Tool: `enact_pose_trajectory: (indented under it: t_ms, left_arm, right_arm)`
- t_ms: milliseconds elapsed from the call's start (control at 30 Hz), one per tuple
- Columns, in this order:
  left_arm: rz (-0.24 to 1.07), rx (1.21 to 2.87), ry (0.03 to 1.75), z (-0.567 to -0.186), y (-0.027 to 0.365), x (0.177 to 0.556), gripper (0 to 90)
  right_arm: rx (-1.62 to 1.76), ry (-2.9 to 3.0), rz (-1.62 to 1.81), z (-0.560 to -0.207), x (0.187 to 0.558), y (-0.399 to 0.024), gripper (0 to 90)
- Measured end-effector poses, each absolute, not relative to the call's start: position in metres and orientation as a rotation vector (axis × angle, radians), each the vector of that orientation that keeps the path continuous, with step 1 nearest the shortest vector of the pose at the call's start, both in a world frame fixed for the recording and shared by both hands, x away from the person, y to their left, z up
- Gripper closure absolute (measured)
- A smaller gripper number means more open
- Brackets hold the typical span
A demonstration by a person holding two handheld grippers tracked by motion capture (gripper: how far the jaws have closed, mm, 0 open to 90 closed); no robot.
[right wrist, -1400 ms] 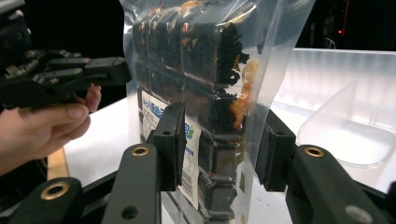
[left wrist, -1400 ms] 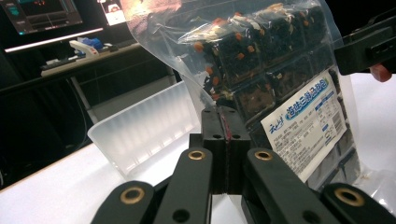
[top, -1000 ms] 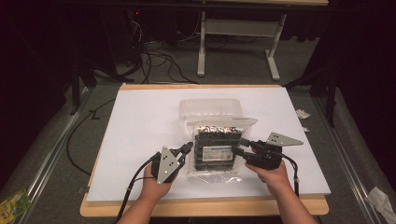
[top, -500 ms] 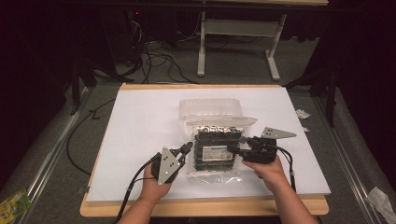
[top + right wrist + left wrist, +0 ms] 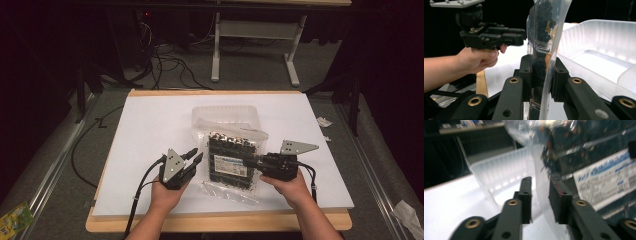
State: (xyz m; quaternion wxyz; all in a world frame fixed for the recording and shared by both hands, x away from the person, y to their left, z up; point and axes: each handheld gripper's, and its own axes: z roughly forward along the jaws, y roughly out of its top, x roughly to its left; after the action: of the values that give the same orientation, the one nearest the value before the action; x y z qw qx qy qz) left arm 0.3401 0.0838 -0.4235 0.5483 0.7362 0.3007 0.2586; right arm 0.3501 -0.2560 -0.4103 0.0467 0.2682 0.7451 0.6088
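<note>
The bag lies on the desk before the tub. The right gripper, jaws just closing, clamps its edge; the left gripper, jaws just opening, stands released around the film.

The clear plastic bag holds black contents flecked with orange and bears a white label printed in blue. At its 12 o'clock sits a translucent whitish tub on a white board with a tan wooden edge.
</note>
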Motion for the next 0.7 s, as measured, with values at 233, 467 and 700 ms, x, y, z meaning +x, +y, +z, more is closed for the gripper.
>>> enact_pose_trajectory:
  t_ms: [233, 467, 700]
  left_arm:
    - [0.578, 1.798, 0.742, -0.429, 0.094, 0.338, 54.9]
    - [0.587, 1.882, 0.791, -0.44, 0.106, 0.335, 46.2]
    - [0.558, 1.91, 0.85, -0.446, 0.123, 0.334, 42.9]
  right_arm:
    - [0.819, 2.212, 1.854, -0.401, 0.343, -0.258, 76.6]
    - [0.799, 2.134, 1.845, -0.391, 0.336, -0.262, 76.5]
    - [0.794, 2.038, 1.813, -0.381, 0.33, -0.267, 76.6]
